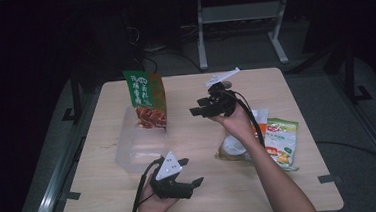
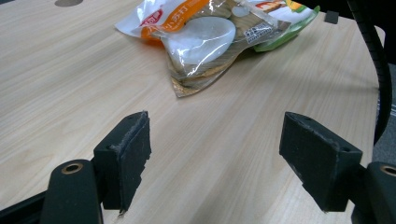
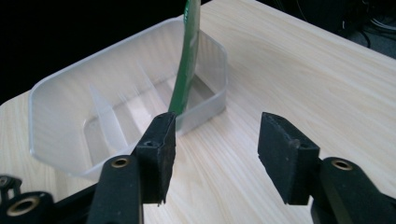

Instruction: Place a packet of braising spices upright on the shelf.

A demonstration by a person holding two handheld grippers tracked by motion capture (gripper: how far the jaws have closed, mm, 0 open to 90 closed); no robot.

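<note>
The green and orange foil snack pouch (image 1: pixel 146 99) stands upright in the far end of the clear plastic partitioned tub (image 1: pixel 126 153), leaning on the wall so it stays on edge, near the table's (image 1: pixel 202 195) left edge. The right gripper (image 1: pixel 201 108) hangs just beside it over mid-table, jaws wide and empty, judged just released. The left gripper (image 1: pixel 190 185), near the front edge, is likewise wide and empty, aimed at the loose snack packets (image 1: pixel 263 141) by the right edge.

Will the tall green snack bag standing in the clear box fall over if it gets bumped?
Probably. The green snack bag stands tall and thin on its edge in the clear box, so it looks tippy. It seems light and floppy, likely to bend when squeezed.
</note>
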